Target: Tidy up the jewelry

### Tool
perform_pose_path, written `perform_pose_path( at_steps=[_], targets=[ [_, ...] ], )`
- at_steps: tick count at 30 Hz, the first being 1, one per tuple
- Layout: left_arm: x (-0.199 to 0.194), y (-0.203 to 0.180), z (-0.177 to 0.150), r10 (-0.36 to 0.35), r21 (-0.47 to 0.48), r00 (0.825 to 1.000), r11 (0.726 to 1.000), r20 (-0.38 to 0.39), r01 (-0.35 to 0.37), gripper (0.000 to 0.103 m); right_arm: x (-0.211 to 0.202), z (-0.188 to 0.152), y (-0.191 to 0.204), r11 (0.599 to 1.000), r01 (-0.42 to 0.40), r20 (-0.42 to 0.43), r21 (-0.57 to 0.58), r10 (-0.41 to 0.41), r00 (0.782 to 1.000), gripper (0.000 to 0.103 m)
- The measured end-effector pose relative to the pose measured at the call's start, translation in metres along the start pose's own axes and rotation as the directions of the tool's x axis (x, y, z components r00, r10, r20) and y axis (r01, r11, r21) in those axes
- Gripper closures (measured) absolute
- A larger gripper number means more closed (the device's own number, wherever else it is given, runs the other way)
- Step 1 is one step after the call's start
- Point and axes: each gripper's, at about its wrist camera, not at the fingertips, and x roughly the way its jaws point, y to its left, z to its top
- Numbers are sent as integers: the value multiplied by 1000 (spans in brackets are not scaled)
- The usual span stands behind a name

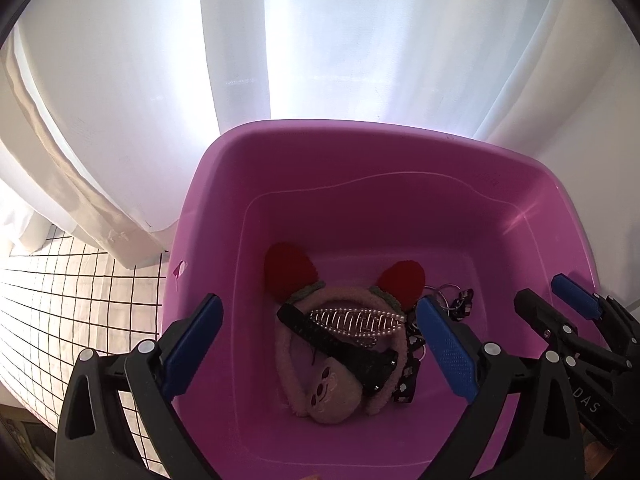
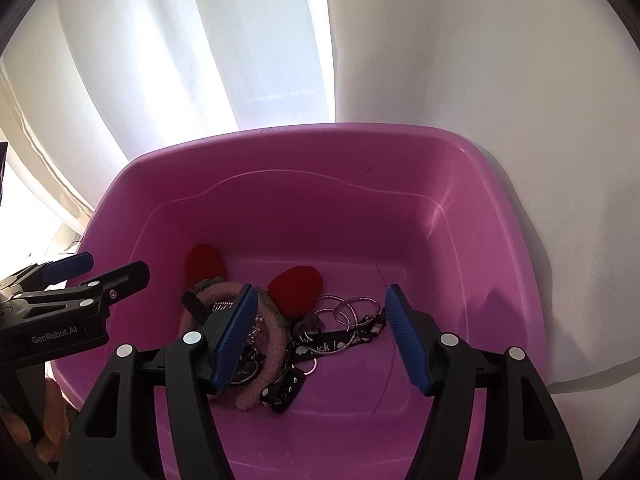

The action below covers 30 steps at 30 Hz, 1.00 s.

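Observation:
A pink plastic tub (image 1: 360, 136) holds a fuzzy pink headband (image 1: 286, 360) with red ears. On the headband lie a pearl-edged comb clip (image 1: 352, 320) and a black hair clip (image 1: 340, 348). My left gripper (image 1: 320, 306) hangs open above this pile and touches nothing. In the right wrist view the tub (image 2: 280, 136) also holds thin metal bangles (image 2: 352, 308) and a black printed strap (image 2: 324, 346) beside the headband (image 2: 272, 332). My right gripper (image 2: 322, 292) is open over the bangles and strap, with nothing pressed between its pads.
White curtains (image 1: 320, 40) hang right behind the tub. A white cloth with a black grid (image 1: 72, 300) lies left of it. Each gripper shows at the edge of the other's view, the two close side by side over the tub's near rim.

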Motion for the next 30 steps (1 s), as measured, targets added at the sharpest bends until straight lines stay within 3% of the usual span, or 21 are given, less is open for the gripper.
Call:
perform_pose_path(
  at_steps=[30],
  targets=[
    [0,-1,2,12,-3,1000,1000,1,-12,8,-1,-4,9,1000,1,-9,-9,-1,1000,40]
  ],
)
